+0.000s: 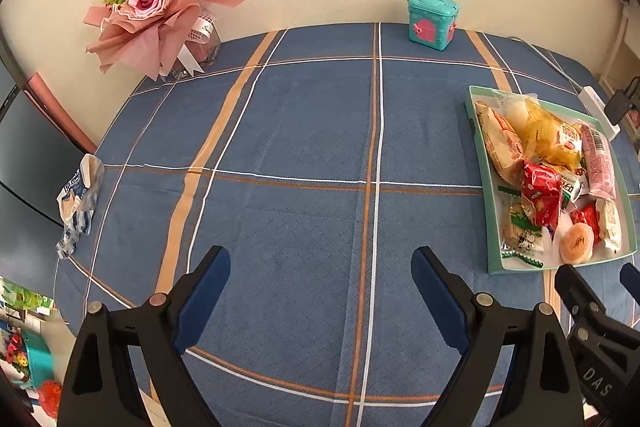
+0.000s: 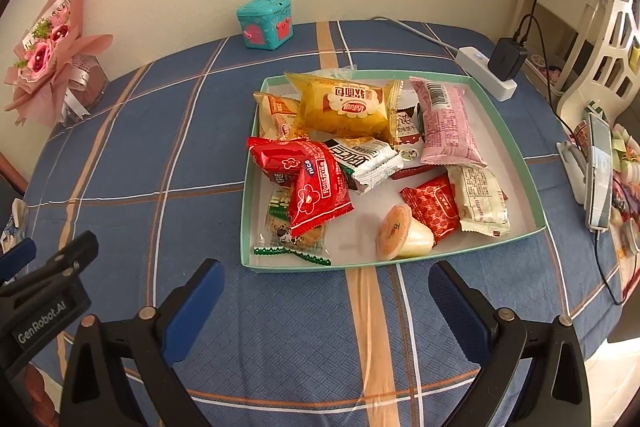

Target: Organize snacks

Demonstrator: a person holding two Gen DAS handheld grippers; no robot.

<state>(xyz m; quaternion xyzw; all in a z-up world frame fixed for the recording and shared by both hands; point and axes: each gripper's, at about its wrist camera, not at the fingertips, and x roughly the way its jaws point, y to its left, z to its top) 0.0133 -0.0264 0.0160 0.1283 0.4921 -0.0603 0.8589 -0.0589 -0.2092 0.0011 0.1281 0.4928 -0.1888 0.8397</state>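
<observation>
Right wrist view: the right hand-held gripper (image 2: 326, 295) hangs over the desk (image 2: 280, 339) with its 2 blue-padded fingers (image 2: 196, 303) spread wide and nothing between them, just short of the near rim of the shallow green-edged tray (image 2: 500, 115). In the tray lie the snacks: a red packet (image 2: 316, 187) at the near left with a green-trimmed biscuit pack (image 2: 294, 235) partly under it, a small jelly cup (image 2: 404, 233) tipped on its side by the near rim, a yellow bread packet (image 2: 344, 105) at the far side, and a pink packet (image 2: 448, 123) at the far right. Beyond the tray stand a teal toy box (image 2: 266, 23) against the wall and a white power strip (image 2: 486, 71) carrying a black charger. A pink bouquet (image 2: 48, 55) stands at the far left corner. In the left wrist view, the left hand-held gripper (image 1: 320, 293) is likewise released and empty over bare blue plaid cloth, well to the left of the tray (image 1: 492, 227), and a crumpled blue-and-white wrapper (image 1: 78, 203) lies at the desk's left edge.
</observation>
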